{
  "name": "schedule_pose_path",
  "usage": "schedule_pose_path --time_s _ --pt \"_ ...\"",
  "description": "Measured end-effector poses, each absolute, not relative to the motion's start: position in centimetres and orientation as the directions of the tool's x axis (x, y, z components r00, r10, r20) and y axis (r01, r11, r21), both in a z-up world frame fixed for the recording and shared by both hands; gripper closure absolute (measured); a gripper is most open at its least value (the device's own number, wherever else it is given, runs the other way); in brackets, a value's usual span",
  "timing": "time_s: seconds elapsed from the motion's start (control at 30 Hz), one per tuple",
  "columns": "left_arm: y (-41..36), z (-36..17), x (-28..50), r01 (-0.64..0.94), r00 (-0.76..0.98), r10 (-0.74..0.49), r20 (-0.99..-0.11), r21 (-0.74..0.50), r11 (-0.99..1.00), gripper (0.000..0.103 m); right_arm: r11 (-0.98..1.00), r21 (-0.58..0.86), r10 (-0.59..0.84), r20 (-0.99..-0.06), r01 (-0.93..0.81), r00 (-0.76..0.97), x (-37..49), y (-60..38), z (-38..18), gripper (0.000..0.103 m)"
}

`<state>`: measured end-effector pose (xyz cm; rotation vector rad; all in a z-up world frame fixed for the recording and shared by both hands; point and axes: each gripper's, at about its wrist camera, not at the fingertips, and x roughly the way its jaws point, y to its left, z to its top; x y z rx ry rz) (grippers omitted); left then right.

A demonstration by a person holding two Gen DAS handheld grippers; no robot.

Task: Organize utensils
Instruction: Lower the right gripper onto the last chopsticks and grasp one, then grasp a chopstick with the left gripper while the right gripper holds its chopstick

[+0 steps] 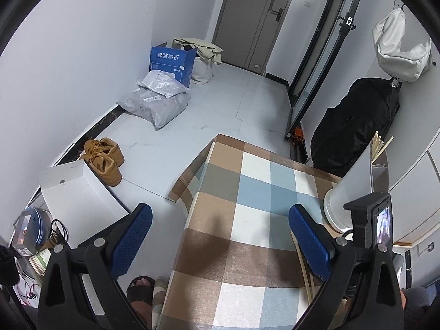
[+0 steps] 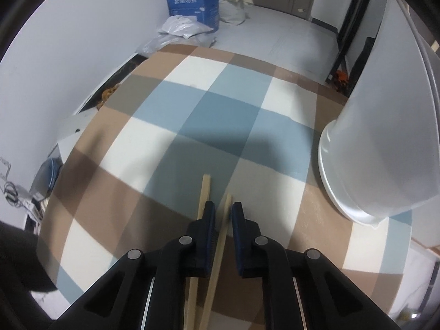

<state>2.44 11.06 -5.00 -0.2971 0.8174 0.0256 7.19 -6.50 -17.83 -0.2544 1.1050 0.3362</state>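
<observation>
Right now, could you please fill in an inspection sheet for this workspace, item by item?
Surface: table under a checked cloth, brown, blue and cream.
Job's things: two wooden chopsticks lying on the cloth; white tall container at the right edge, more chopsticks sticking out of its top.
Clutter: nothing seen on the cloth.
Grippers: left gripper open, empty, above the cloth; right gripper nearly closed around one chopstick, contact unclear.
Cables: dark cable coil on the floor at left.
Surroundings: blue carton, grey plastic bags, brown shoes, black bag, grey door.
</observation>
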Motion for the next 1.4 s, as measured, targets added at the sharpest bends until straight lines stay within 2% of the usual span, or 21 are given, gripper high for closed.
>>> schedule_pose_path --time_s 0.07,0.27,0.6,0.8,1.07,1.13,1.23,1.37,1.4 --pt "11.1 -5.0 2.4 -0.138 0.685 -0.092 -0.723 -0.252 0.958 0.006 0.924 -0.028 0.144 -0.899 -0.382 0.413 7.2 -6.4 -17.8 0.099" --pt "11.0 -5.0 2.5 -0.138 0.675 -0.092 -0.732 -0.248 0.959 0.006 0.934 0.014 0.182 -0.877 -0.356 0.444 6.6 -7.1 -16.8 0.099" --pt "8.6 -4.9 3.6 -0.109 0.659 -0.091 -0.746 -0.215 0.971 0.006 0.946 0.189 0.311 -0.759 -0.263 0.572 4.3 -12.7 -11.7 0.099" --pt "5.5 -6.8 5.4 -0.063 0.561 -0.103 -0.821 -0.166 0.984 0.006 0.907 0.378 0.405 -0.657 -0.187 0.636 3.0 -18.3 -10.3 0.099" --pt "1.9 -10.3 8.1 -0.046 0.407 -0.142 -0.902 -0.175 0.983 0.007 0.872 0.466 0.424 -0.568 -0.148 0.705 1.6 -22.7 -9.6 0.099" --pt "1.1 -11.1 8.5 -0.051 0.377 -0.121 -0.918 -0.151 0.987 0.021 0.866 0.48 0.427 -0.559 -0.143 0.711 1.4 -23.4 -9.5 0.099" --pt "0.2 -11.9 8.7 -0.039 0.336 -0.112 -0.935 -0.133 0.99 0.034 0.861 0.486 0.431 -0.539 -0.15 0.724 0.9 -24.7 -9.0 0.099" --pt "-0.3 -12.6 8.7 -0.044 0.315 -0.096 -0.944 -0.116 0.992 0.043 0.853 0.5 0.441 -0.532 -0.151 0.723 0.4 -25.8 -9.1 0.099" --pt "-0.3 -12.7 8.8 -0.049 0.307 -0.101 -0.946 -0.121 0.991 0.05 0.851 0.503 0.442 -0.533 -0.15 0.721 0.4 -25.9 -9.1 0.099"
